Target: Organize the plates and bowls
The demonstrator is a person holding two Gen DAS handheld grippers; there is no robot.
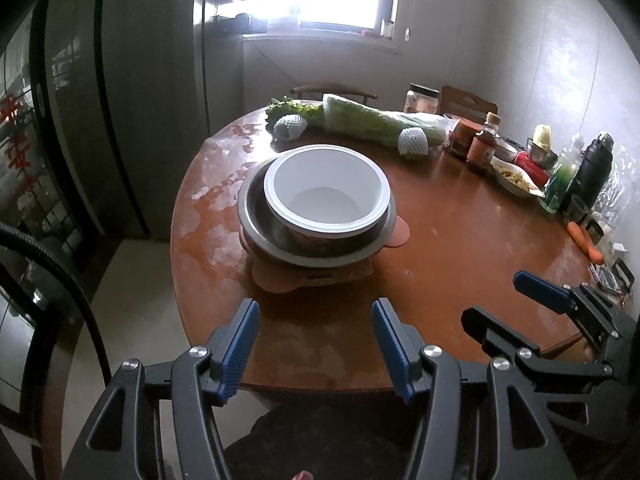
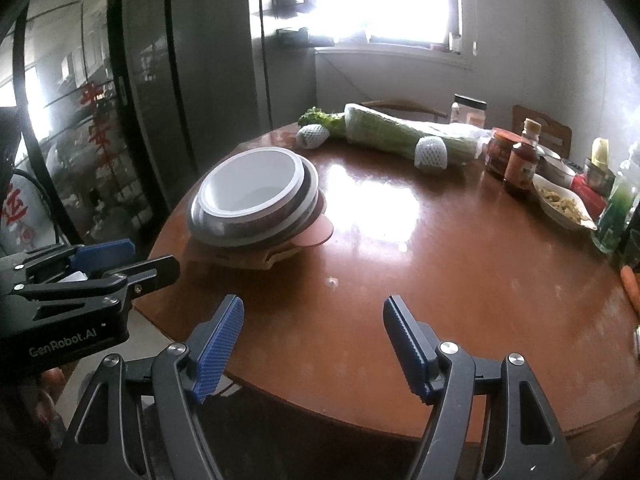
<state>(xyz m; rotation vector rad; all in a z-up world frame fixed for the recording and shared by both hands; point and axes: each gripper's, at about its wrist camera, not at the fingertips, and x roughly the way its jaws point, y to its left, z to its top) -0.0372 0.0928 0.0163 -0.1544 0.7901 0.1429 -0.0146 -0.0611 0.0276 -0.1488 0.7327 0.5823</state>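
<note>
Where it reads "GenRobot.AI", the left hand-held gripper (image 2: 132, 258) gapes.

A white bowl (image 1: 326, 192) sits in a silver steel bowl (image 1: 256, 208) over a pink plate (image 1: 396, 232) on the glossy red-brown table (image 1: 460, 240). Far off lie green cabbage (image 1: 376, 122) and white-netted fruit (image 1: 414, 142); an orange carrot (image 1: 586, 242) at right. Gripper pads (image 1: 236, 348) are ribbed blue.

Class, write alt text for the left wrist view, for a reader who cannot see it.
A white bowl sits nested in a metal bowl atop pink plates on a round brown table. The open left gripper hovers empty near the table edge, the right gripper beside it.
</note>
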